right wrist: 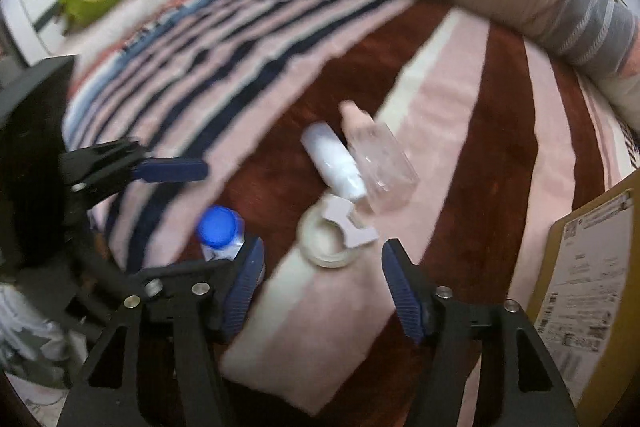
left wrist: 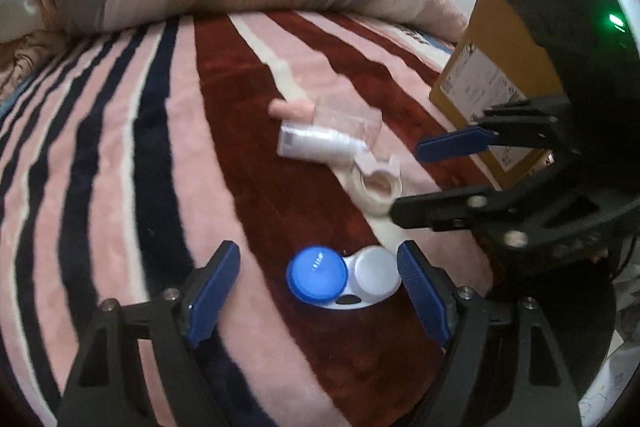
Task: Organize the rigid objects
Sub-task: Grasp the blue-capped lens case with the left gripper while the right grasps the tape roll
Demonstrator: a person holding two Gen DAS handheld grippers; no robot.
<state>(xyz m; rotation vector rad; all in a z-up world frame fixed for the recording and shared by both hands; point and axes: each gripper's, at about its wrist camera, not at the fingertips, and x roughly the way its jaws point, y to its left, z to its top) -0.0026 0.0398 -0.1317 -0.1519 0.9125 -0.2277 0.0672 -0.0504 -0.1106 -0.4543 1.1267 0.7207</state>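
On the striped blanket (left wrist: 120,147) the left gripper (left wrist: 320,287) hangs with jaws spread around the contact lens case (left wrist: 344,279), pads short of it, apparently lining up a grasp. Rightward lie the white bottle (left wrist: 316,145), clear bottle (left wrist: 348,123) and tape roll (left wrist: 376,191), below which the right gripper (right wrist: 324,283) gapes empty. The cardboard box (left wrist: 492,99) is cut off, its opening hidden; motion blur smears labels.

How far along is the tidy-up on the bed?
Done: nothing visibly; no item seen inside the cardboard box. In hand: nothing. The left gripper is open around the contact lens case, not pressing it; the right gripper is open near the tape roll. Left: case, tape roll, white bottle and clear bottle, all loose on the blanket.
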